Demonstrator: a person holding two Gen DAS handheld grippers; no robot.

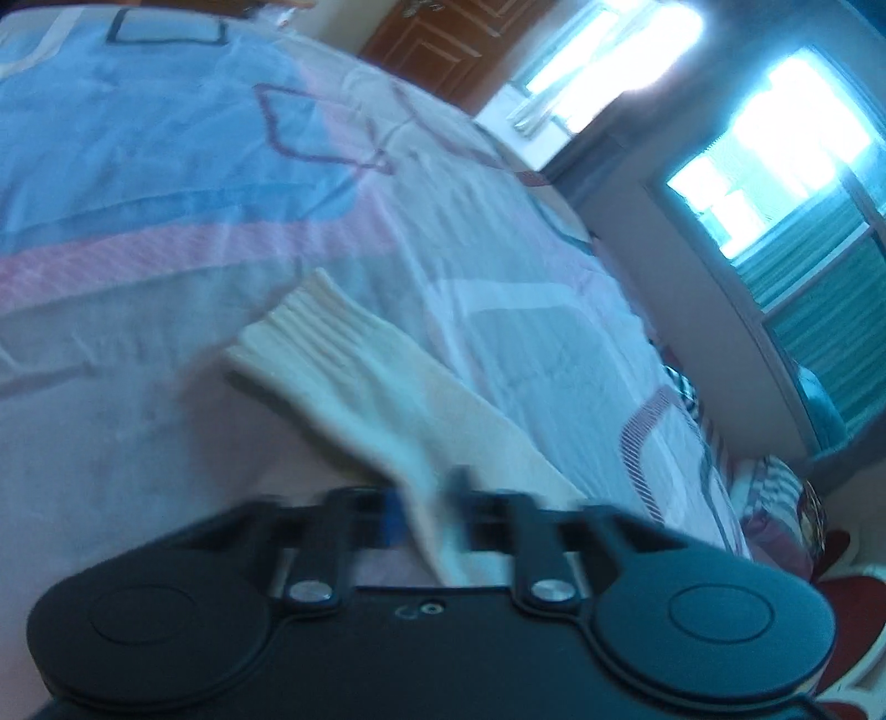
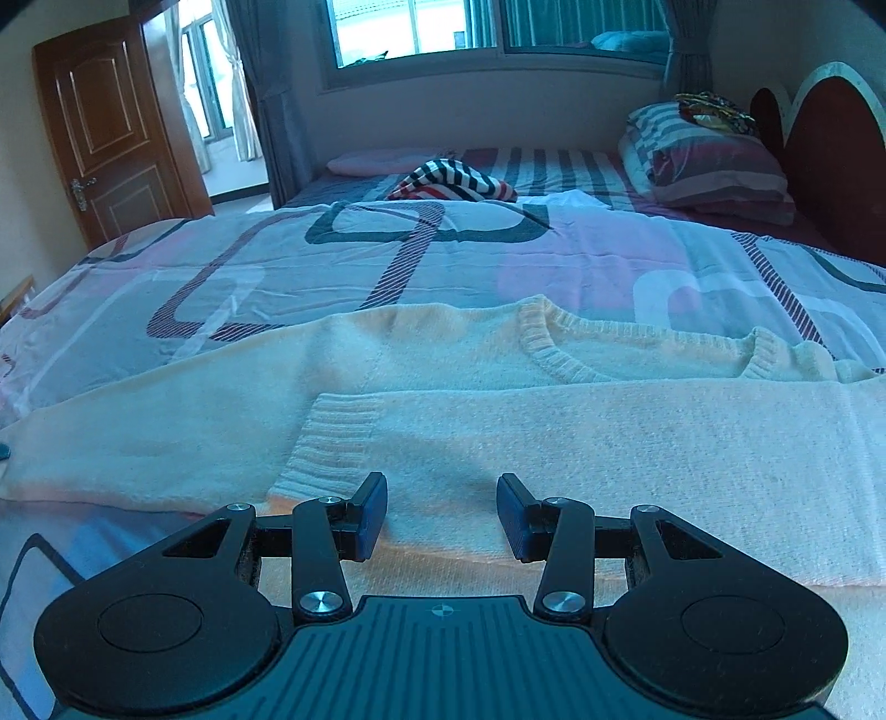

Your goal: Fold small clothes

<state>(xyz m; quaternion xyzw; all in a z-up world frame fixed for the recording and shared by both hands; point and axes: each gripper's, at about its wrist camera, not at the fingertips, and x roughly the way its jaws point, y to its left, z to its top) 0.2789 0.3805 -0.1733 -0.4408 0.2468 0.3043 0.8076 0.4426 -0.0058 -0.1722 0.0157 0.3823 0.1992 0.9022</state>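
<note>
A cream knit sweater (image 2: 443, 354) lies flat on the bed, its ribbed neckline (image 2: 559, 349) towards the far right. One sleeve (image 2: 609, 454) is folded across the body, with its cuff (image 2: 332, 437) to the left. My right gripper (image 2: 441, 515) hovers open just above this folded sleeve, nothing between its fingers. In the blurred left wrist view the other sleeve (image 1: 387, 399) runs from its ribbed cuff (image 1: 310, 321) down between the fingers of my left gripper (image 1: 429, 498), which is shut on it.
A pastel patterned bedspread (image 2: 387, 260) covers the bed. A striped cloth (image 2: 454, 180) and a striped pillow (image 2: 714, 160) lie at the far side by the red headboard (image 2: 830, 166). A wooden door (image 2: 111, 127) stands at the left, and windows (image 2: 498, 22) are behind the bed.
</note>
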